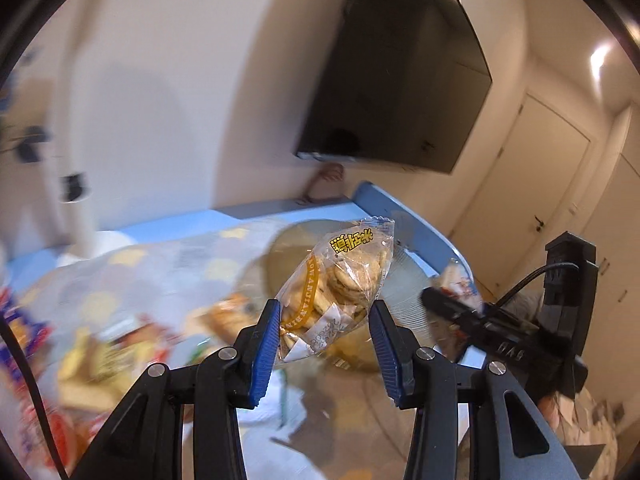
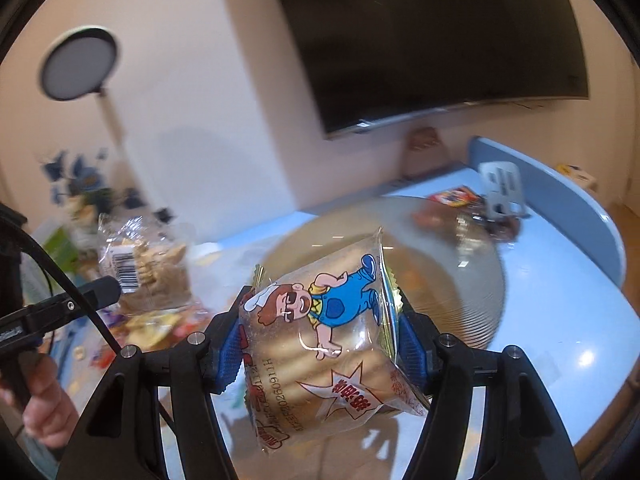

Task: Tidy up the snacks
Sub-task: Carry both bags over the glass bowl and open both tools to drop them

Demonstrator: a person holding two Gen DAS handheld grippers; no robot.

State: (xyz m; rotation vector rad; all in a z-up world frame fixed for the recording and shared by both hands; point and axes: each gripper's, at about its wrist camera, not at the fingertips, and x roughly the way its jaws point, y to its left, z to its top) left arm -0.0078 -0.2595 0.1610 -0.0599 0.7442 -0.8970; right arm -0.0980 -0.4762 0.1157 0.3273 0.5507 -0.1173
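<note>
Left wrist view: my left gripper (image 1: pixel 324 320) stands at the bottom centre with its blue pads part-way apart, and a clear biscuit packet (image 1: pixel 340 280) rises between them. The packet's lower end leans on the left pad (image 1: pixel 266 340); the right pad (image 1: pixel 388 344) is just beside it, and I cannot tell whether it touches. The packet tilts toward the upper right, its yellow label at the top. Behind it lies a clear ribbed plate (image 1: pixel 404 276) on the blue table (image 1: pixel 168 228), with blurred snack wrappers at lower left.

From the right wrist camera, my right gripper (image 2: pixel 320 344) is clamped on a wider cake packet (image 2: pixel 320 344) printed with a cartoon figure in blue overalls. Both pads press its sides, and it fills the centre and lower middle of the frame. No earlier picture is given. Beyond it, the same plate (image 2: pixel 460 280) occupies the centre right, more small snacks (image 2: pixel 456 196) lie at the upper right, and the biscuit packet (image 2: pixel 148 264) hangs at the left.
</note>
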